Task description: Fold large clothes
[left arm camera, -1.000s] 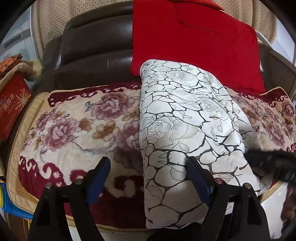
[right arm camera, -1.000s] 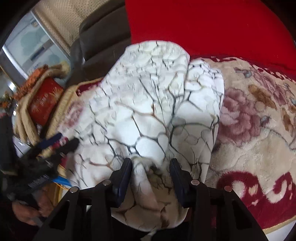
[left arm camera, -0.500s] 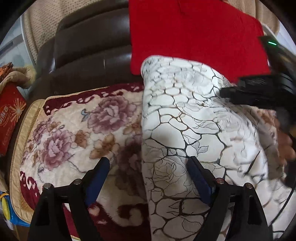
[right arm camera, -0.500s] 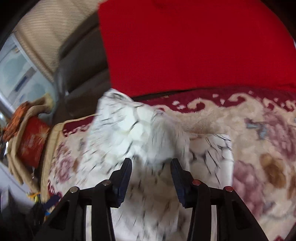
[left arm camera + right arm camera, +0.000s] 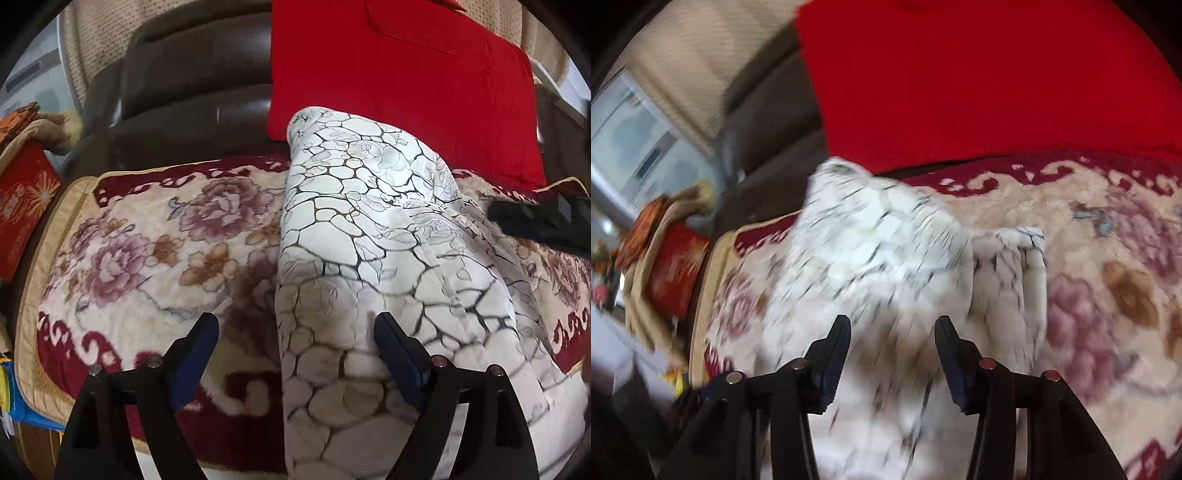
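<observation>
The garment [image 5: 369, 229], white with a dark crackle print, lay on the sofa seat as a long narrow band, running from the front edge back to the red cushion [image 5: 399, 85] at the backrest. So the lengthwise folding looked done, as far as I could judge: edges were stacked along its right side and nothing trailed loose across the floral seat cover [image 5: 147, 240].

My left claw [image 5: 295, 350] was wide, holding nothing, hovering over the band's left edge near the front edge of the seat; one pad was over the cover, the other over the cloth.

My right claw [image 5: 892, 354] was about half open and its jaws had just been opening. Cloth showed between them, but the right wrist view was blurred and I saw no pad pressing on it, so I read it as released. A folded corner [image 5: 1015, 258] lay flat on the cover toward the back of the seat.

What was left, I judged: fold the band crosswise, front end toward the back, maybe twice, then smooth it.
</observation>
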`<control>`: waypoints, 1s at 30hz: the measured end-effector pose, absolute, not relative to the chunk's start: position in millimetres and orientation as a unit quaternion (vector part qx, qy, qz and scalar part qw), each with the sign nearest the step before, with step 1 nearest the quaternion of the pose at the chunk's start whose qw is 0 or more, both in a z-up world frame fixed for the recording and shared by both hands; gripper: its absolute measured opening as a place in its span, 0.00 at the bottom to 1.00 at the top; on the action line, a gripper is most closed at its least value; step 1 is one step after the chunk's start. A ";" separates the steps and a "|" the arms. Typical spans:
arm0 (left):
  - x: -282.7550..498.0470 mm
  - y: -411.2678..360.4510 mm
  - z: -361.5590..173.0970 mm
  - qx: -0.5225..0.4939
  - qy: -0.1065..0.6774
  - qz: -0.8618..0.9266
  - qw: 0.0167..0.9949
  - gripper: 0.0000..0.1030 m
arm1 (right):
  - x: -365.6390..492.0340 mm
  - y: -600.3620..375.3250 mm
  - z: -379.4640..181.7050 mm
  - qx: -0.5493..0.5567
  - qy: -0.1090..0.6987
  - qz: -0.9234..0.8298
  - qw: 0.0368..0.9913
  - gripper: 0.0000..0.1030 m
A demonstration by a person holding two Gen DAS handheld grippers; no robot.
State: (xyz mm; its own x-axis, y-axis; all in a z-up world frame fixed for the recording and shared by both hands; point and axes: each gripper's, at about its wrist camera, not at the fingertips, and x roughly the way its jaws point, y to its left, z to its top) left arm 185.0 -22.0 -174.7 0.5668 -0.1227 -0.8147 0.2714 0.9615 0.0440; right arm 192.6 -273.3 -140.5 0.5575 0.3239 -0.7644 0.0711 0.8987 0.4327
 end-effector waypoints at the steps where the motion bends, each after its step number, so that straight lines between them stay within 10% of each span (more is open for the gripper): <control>1: 180.6 -20.5 -171.2 0.084 0.448 -0.108 0.883 0.84 | 179.9 -267.0 -136.2 0.201 0.465 0.077 0.859 0.51; 11: 148.9 -10.6 -150.5 0.097 0.422 -0.097 0.896 0.84 | 126.1 -224.4 -190.3 0.128 0.515 0.071 0.845 0.54; 30: 100.1 -11.6 -72.8 0.111 0.342 -0.067 0.931 0.84 | 63.4 -250.3 -69.3 0.140 0.395 0.041 0.907 0.69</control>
State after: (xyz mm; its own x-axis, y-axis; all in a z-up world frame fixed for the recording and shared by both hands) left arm 100.1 -11.6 -72.8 0.7574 -0.0499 -0.6510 0.2010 0.9665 0.1597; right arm 63.4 -250.3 -69.3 0.6847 0.1847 -0.7050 0.0368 0.9573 0.2866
